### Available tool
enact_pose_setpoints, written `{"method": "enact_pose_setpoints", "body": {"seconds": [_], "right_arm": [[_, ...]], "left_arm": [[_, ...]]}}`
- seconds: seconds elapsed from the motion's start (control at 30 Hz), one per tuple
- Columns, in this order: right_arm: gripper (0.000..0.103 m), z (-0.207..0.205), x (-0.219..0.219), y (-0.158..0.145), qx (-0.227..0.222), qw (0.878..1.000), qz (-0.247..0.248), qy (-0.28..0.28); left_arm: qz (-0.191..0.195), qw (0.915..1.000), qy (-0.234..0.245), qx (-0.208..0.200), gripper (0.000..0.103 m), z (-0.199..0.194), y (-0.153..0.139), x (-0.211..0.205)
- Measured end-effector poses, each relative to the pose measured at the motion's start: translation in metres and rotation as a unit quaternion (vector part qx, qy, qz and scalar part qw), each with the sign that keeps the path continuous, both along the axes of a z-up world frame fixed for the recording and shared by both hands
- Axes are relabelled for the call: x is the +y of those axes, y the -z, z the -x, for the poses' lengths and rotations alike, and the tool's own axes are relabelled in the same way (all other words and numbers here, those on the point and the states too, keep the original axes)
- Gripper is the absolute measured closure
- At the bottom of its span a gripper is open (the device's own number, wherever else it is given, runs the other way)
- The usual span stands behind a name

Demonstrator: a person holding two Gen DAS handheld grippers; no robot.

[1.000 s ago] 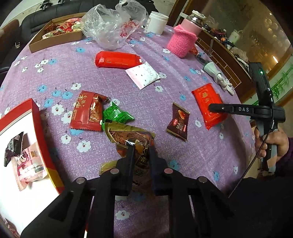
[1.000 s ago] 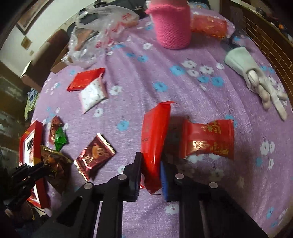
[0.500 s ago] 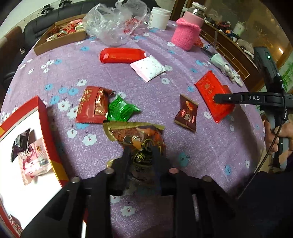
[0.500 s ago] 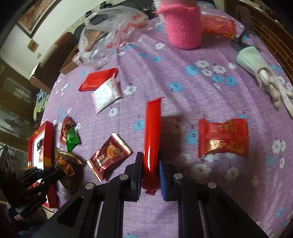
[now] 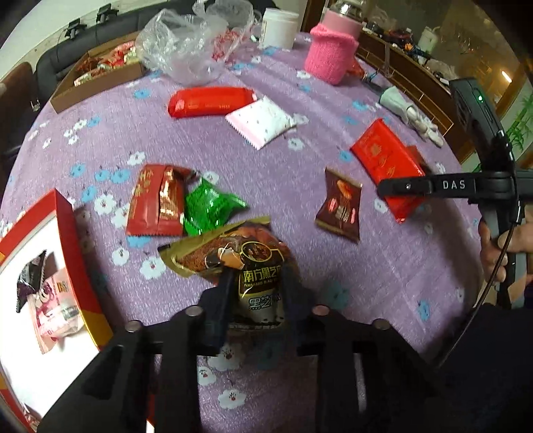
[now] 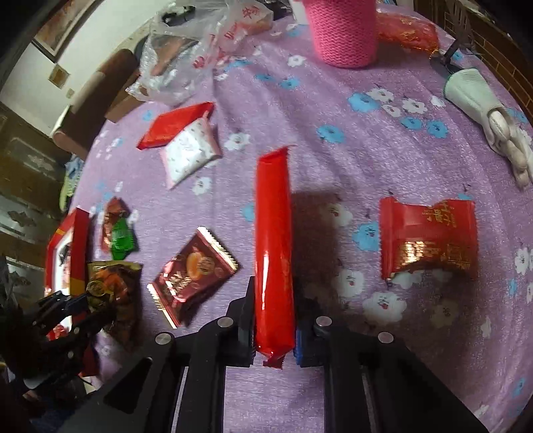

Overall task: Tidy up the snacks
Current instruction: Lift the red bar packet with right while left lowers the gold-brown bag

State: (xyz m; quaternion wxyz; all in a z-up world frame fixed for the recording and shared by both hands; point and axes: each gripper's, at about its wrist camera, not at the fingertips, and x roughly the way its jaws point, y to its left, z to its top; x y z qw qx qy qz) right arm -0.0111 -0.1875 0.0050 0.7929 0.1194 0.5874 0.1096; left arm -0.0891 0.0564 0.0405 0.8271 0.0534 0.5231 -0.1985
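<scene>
Brown sachet (image 5: pixel 256 276) pinched in left claw (image 5: pixel 256 286); red packet (image 6: pixel 273 253) in right claw (image 6: pixel 273 328).

Left gripper (image 5: pixel 256 293) clamps a brown snack packet (image 5: pixel 246 266) above the table's (image 5: pixel 299 186) near edge, beside the red box (image 5: pixel 76 266).

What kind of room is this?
Probably a home living or dining room: a table under a purple floral tablecloth strewn with snacks, a dark sofa behind it, and a framed picture on the wall.

"DAS" in white letters on the black arm of the right tongs (image 5: pixel 404 188). Brown-gold packet (image 5: pixel 256 263) reads "南方黑芝", with small, illegible Latin lettering below. Other wrappers' print too blurred to read.
</scene>
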Motion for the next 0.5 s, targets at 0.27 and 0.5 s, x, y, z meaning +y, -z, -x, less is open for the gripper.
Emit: {"method": "enact_pose_setpoints", "body": {"seconds": [0.27, 0.5], "right_arm": [[0.088, 0.006, 0.016, -0.027, -0.06, 0.996, -0.047, -0.048], [0.088, 0.006, 0.02, -0.028, -0.049, 0.995, -0.066, -0.055]], "left_arm": [[0.02, 0.9998, -0.003, -0.008, 0.094, 0.002, -0.01, 0.006], [0.031, 0.9992, 0.008, -0.024, 0.099, 0.009, -0.021, 0.003]]}}
